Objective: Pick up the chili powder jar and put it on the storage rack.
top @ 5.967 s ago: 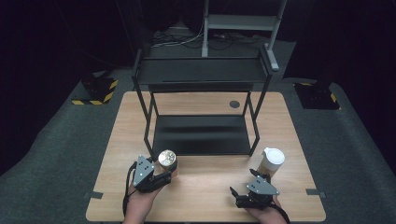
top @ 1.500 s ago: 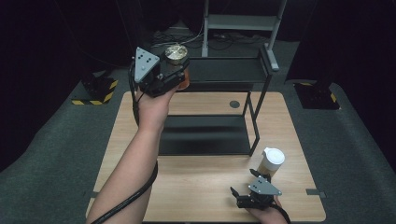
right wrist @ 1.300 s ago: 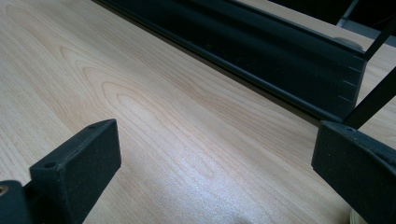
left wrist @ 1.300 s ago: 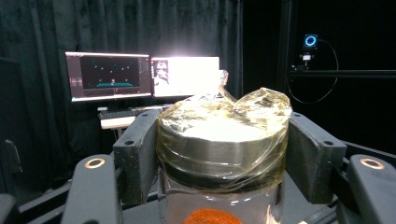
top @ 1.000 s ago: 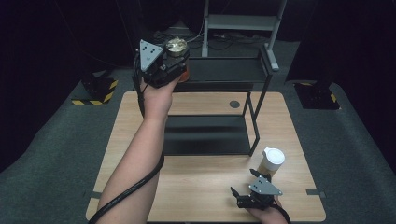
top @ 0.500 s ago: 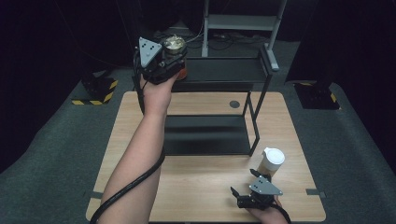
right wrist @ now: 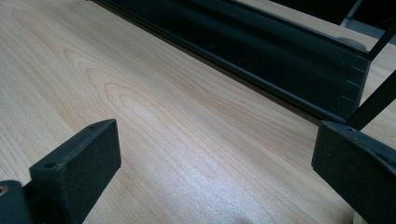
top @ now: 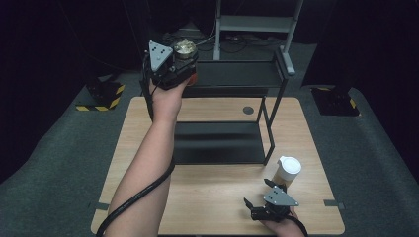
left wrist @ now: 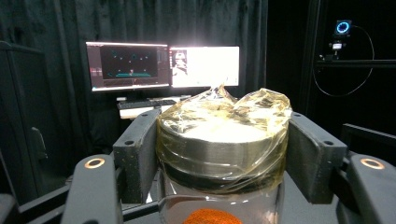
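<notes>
A glass jar (top: 186,49) with a metal lid under crinkled clear film is held high at the left end of the black rack's top shelf (top: 237,74). My left gripper (top: 183,63) is shut on it. In the left gripper view the jar (left wrist: 222,140) sits between the two pads (left wrist: 137,154), with something orange inside. Whether the jar rests on the shelf I cannot tell. My right gripper (top: 249,209) rests low at the table's front right, open, with bare wood between its jaws in the right gripper view (right wrist: 219,158). A white-lidded paper cup (top: 288,170) stands just beyond it.
The rack's lower shelf (top: 217,143) lies on the wooden table (top: 207,197), with thin black posts at its right corner. Two lit monitors (left wrist: 163,65) glow behind the rack. A yellow-and-black striped foot (top: 101,96) sits on the floor at left.
Six seconds ago the jar stood on the table's front left by my left gripper; now it is raised to the top shelf. Over the last second nothing visibly moved.
</notes>
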`<state>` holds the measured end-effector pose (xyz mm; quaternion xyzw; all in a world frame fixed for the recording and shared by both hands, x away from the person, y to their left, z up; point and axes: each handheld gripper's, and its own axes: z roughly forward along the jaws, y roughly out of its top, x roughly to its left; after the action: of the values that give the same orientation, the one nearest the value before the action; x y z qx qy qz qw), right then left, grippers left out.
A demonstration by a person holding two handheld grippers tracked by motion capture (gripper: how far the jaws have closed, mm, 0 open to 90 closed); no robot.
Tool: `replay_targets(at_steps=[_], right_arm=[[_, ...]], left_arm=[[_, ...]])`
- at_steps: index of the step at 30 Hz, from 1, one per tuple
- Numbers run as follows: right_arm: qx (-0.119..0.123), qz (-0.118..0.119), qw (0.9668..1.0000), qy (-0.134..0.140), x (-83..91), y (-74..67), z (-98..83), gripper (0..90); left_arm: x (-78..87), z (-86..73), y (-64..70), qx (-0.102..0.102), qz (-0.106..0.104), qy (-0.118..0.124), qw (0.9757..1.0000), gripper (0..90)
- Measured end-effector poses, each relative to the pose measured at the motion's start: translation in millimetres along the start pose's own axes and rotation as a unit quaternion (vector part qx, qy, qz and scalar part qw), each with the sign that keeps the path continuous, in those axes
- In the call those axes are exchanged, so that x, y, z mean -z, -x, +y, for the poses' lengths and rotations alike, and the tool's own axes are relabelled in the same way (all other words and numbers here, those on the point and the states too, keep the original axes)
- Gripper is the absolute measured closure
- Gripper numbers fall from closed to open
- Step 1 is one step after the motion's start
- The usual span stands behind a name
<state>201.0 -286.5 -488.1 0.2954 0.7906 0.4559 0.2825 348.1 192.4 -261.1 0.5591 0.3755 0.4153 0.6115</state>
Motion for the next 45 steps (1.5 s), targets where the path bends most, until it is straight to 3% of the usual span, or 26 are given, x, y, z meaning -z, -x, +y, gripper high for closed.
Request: replay_targets(at_steps=[8,12,25,35,45], right_arm=[[0.002,-0.001,1.0000,0.000,-0.2,-0.4,0.2,0.4],[0.004,-0.001,1.0000,-0.001,-0.1,-1.1,0.3,0.3],[0.004,-0.002,1.0000,-0.002,-0.2,-1.3,0.6,0.4],[0.005,-0.001,1.0000,-0.002,-0.3,-1.2,0.7,0.4],[0.007,-0.001,1.0000,-0.003,-0.5,-1.7,1.1,0.4]], left_arm=[[3.2,-2.6,-0.4,0.003,-0.001,0.008,1.0000,32.8],[2.3,2.5,-0.4,0.000,-0.003,-0.003,1.0000,29.8],[6.0,10.2,14.7,-0.006,0.015,-0.014,0.9998,0.8],[16.2,10.0,20.3,-0.016,0.019,-0.014,0.9996,0.4],[39.6,7.6,26.7,-0.026,0.013,-0.010,0.9995,0.4]])
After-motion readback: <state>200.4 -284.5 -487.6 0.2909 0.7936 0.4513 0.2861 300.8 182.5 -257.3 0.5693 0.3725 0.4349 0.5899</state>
